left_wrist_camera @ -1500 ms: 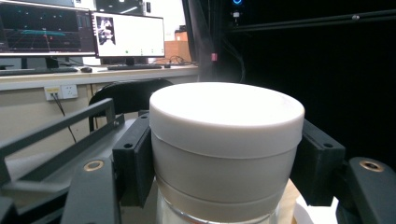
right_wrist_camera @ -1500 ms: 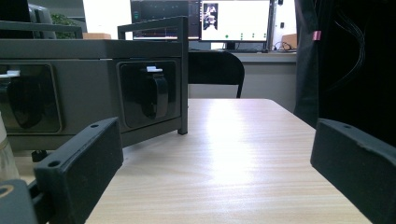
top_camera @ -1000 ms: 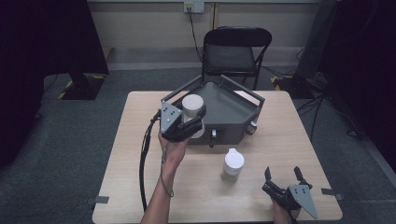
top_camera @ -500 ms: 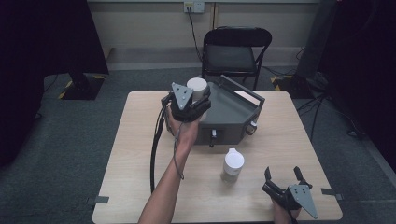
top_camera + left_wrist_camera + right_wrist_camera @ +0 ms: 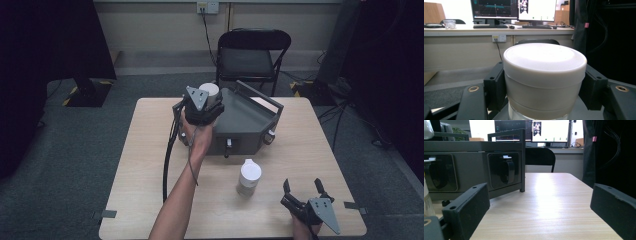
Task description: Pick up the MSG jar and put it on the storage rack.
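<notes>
The grey box (image 5: pixel 247 122) stands on the tabletop (image 5: pixel 145 170), toward its far edge and near the middle. A lidded jar (image 5: pixel 210 93) is held between the jaws of the left tongs (image 5: pixel 206 106) above the box's near-left corner. A second jar (image 5: pixel 248 177) stands on the tabletop just in front of the box, apart from it. The right tongs (image 5: pixel 303 188) sit in front of the box and to its right, near the tabletop's near edge. A chair (image 5: pixel 250 57) stands on the floor behind the box, beyond the tabletop.
</notes>
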Demonstrator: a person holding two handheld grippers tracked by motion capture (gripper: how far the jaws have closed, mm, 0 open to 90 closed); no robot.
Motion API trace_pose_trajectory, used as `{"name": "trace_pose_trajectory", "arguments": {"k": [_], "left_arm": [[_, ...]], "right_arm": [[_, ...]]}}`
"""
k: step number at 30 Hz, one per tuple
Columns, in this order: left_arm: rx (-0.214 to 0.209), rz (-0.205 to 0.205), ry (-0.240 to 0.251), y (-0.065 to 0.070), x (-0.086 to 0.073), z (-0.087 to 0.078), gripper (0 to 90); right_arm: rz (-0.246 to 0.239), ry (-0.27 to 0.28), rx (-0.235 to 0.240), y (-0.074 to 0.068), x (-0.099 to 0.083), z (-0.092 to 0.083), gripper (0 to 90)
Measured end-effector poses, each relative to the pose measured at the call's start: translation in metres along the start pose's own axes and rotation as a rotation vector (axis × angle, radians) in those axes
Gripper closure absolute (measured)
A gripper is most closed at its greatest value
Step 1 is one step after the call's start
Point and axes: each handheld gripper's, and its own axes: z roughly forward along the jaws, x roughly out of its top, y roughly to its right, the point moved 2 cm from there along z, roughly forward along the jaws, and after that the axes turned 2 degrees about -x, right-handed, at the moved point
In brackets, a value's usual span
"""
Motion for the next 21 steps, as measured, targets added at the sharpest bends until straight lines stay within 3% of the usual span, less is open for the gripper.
{"name": "trace_pose_trajectory", "arguments": {"k": [11,14,21], "left_arm": [[0.032,0.016,-0.049,0.004,-0.011,0.010,33.8],[0.031,0.000,-0.043,0.001,-0.013,0.010,33.8],[0.027,0.013,-0.041,-0.002,-0.015,0.011,33.8]], "right_arm": [[0.000,0.000,0.000,0.000,0.000,0.000,0.8],[0.000,0.000,0.001,0.000,0.000,0.000,0.8],[-0.001,0.000,0.001,0.000,0.000,0.000,0.8]]}}
